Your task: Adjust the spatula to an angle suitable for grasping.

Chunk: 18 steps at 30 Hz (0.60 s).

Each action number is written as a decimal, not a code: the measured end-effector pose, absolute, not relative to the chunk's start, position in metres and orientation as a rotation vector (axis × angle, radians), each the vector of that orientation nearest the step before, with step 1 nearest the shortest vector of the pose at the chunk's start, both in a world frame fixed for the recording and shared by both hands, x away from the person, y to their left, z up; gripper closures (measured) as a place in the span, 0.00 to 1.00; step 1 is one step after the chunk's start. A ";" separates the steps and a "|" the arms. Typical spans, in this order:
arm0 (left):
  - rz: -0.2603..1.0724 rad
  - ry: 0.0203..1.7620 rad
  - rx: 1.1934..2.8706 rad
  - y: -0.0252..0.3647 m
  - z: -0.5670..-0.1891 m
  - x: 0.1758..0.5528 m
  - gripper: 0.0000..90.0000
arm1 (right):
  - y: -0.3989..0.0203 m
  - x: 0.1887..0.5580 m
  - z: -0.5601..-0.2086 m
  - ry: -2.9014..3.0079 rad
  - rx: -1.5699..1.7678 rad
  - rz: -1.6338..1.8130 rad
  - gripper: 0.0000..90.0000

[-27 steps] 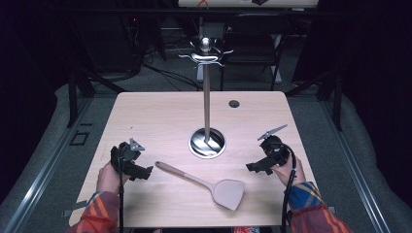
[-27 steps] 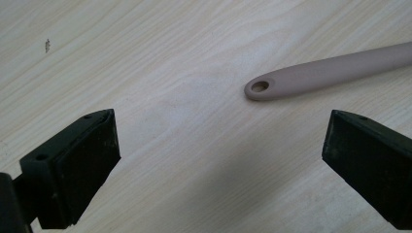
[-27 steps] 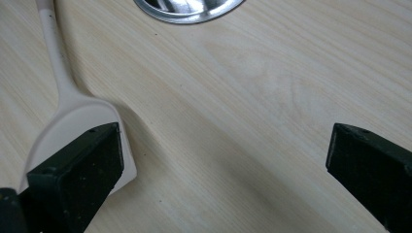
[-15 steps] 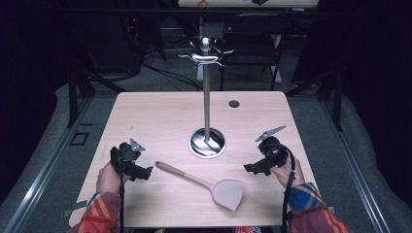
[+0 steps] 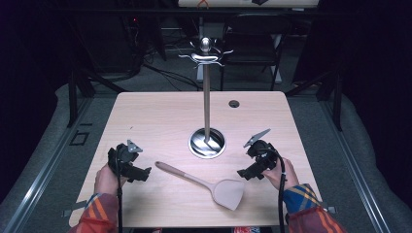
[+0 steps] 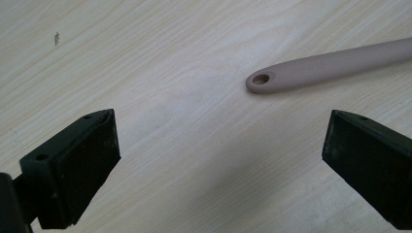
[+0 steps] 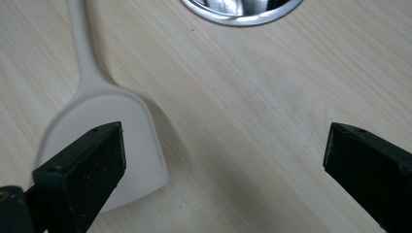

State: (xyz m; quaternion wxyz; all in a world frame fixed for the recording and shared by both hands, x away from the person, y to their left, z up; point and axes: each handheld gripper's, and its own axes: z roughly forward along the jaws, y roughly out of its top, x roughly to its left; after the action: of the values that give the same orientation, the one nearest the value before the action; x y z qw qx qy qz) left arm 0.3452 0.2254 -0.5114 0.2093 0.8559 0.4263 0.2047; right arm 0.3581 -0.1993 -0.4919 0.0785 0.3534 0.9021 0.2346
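While both grippers hang low over the table (image 5: 160, 116) with nothing between their jaws, the spatula (image 5: 204, 183) lies flat between them, untouched. Its handle end, with the hanging hole, points toward ten o'clock, and its flat blade sits toward four o'clock, near the front edge. The left gripper (image 5: 142, 174) stands wide open just short of the handle tip; in the left gripper view the holed end of the handle (image 6: 265, 80) lies ahead at about one o'clock, clear of both jaws. The right gripper (image 5: 244, 173) is also fully spread and holds nothing; in the right gripper view its left jaw hovers over the blade (image 7: 109, 131), but whether it touches I cannot tell. At twelve o'clock from the spatula stands the hook stand (image 5: 206, 102), its shiny round base (image 5: 207, 143) well apart from the handle.

Judging by the layout, the work is likely lifting the spatula to hang it on the stand. The risks: the blade lies flush on the wood, so a jaw closing there may skate over it and push it off the near edge. A grip on the smooth, rounded handle taken off-centre could let the tool swing blade-down. Reaching later, a forearm could knock the tall, narrow stand
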 end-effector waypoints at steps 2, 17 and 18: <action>0.559 1.184 2.391 0.226 -0.512 0.346 0.00 | -0.196 0.357 -0.492 2.708 1.045 0.707 0.01; 0.596 1.176 2.375 0.222 -0.510 0.347 0.00 | -0.156 0.359 -0.496 2.790 0.892 0.668 0.03; 0.596 1.177 2.376 0.222 -0.510 0.348 0.00 | -0.151 0.360 -0.496 2.799 0.873 0.663 0.03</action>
State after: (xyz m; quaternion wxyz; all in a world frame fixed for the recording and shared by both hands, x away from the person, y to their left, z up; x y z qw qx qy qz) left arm 0.3476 0.2222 -0.5098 0.2103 0.8548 0.4232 0.2145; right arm 0.3598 -0.1513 -0.4964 0.0675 0.2896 0.9290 0.2202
